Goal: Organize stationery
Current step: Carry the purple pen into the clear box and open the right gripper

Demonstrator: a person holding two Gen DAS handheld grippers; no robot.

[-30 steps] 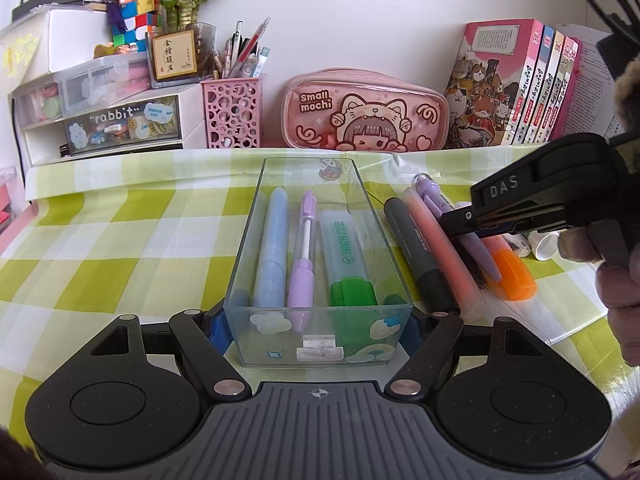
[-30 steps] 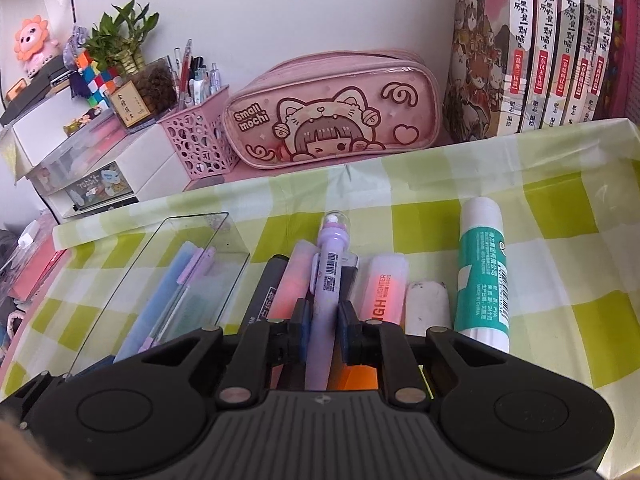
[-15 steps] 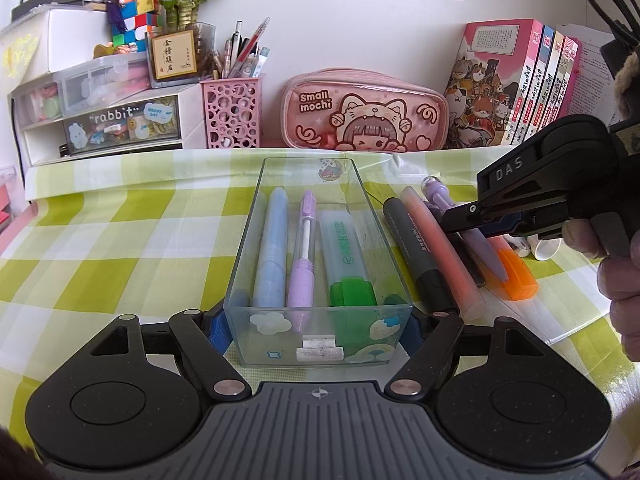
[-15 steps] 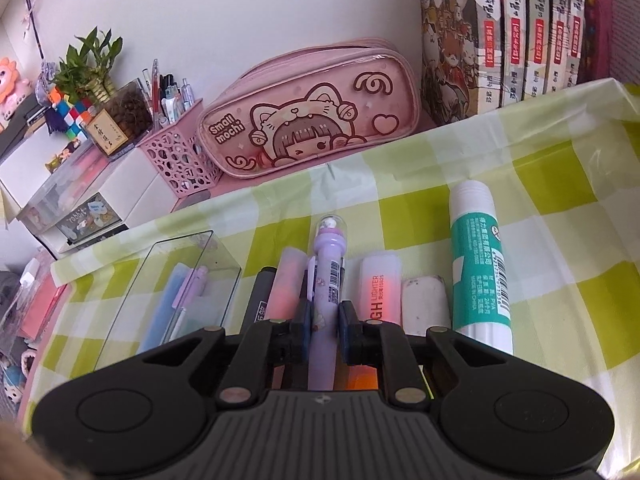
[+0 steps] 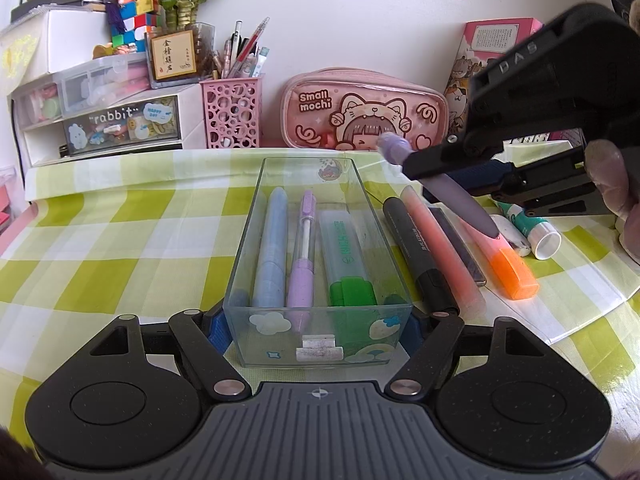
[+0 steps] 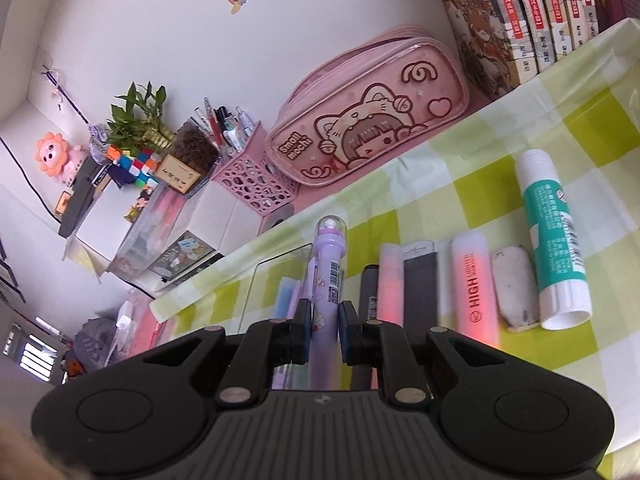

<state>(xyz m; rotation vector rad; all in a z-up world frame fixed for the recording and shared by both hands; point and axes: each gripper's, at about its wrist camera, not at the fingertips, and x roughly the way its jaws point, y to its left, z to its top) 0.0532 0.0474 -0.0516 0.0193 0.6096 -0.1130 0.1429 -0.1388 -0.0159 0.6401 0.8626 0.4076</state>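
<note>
On the checked cloth (image 5: 120,220), the clear tray (image 5: 320,312) is clamped at its near end by the left gripper (image 5: 318,330), jaws pressing its 2 side walls. Its long axis runs straight away from that gripper, and 3 pens already lie lengthwise inside. Right of the tray, off the cloth, the right gripper (image 6: 325,328) pinches a purple pen (image 6: 326,276), tilted tip-down with its cap toward the tray. The tray lies just left of that pen, so the right hand seems better placed to drop it in, once turned parallel.
</note>
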